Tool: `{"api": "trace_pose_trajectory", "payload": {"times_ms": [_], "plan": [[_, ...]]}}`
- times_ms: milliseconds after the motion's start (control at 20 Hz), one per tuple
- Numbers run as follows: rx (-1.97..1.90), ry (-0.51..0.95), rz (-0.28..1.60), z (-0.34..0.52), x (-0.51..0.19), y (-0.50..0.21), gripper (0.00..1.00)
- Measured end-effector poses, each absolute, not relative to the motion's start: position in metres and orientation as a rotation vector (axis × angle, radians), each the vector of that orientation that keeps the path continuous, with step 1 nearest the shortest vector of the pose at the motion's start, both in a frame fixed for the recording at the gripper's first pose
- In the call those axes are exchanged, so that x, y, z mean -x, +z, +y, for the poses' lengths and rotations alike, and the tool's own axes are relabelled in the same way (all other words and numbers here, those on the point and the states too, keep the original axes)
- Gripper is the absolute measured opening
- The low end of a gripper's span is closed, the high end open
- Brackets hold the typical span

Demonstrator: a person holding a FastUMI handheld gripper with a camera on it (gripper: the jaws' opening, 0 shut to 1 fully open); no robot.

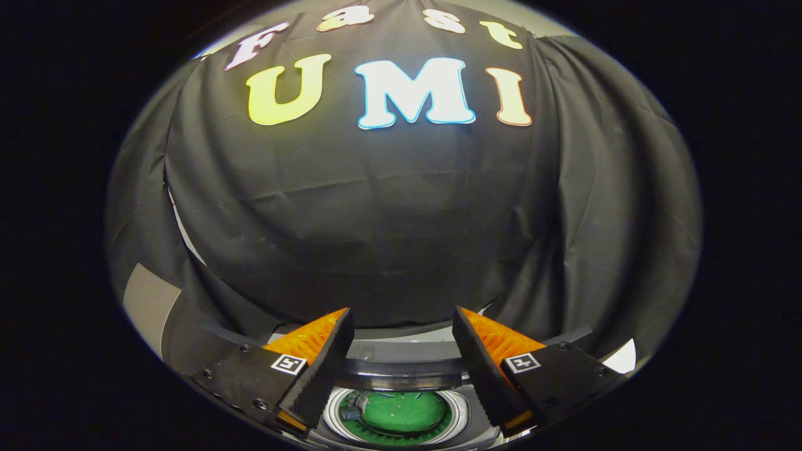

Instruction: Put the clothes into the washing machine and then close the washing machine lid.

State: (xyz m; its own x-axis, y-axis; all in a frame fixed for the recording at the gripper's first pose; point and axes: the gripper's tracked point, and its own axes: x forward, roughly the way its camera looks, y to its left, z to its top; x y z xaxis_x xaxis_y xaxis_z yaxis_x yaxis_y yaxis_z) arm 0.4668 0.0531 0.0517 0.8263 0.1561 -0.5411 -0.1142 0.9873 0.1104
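My gripper is open, its two fingers spread wide with nothing between them. It hangs high over the washing machine, pointing mostly at the booth's black cloth wall. Below and between the fingers I see the round drum opening with a white rim. Green clothes lie inside the drum. A dark curved band, which looks like the raised lid's edge, arcs just behind the opening.
The black cloth wall hangs close behind the machine. A pale wall strip shows at the left beside the cloth, and a small white patch shows at the right.
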Motion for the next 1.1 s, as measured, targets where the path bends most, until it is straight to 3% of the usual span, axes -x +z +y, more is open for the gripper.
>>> {"api": "trace_pose_trajectory", "payload": {"times_ms": [650,1100], "plan": [[-0.086,0.134,0.494,0.047,-0.376,0.030,0.98],[-0.092,0.206,0.476,0.069,-0.270,-0.048,0.98]]}}
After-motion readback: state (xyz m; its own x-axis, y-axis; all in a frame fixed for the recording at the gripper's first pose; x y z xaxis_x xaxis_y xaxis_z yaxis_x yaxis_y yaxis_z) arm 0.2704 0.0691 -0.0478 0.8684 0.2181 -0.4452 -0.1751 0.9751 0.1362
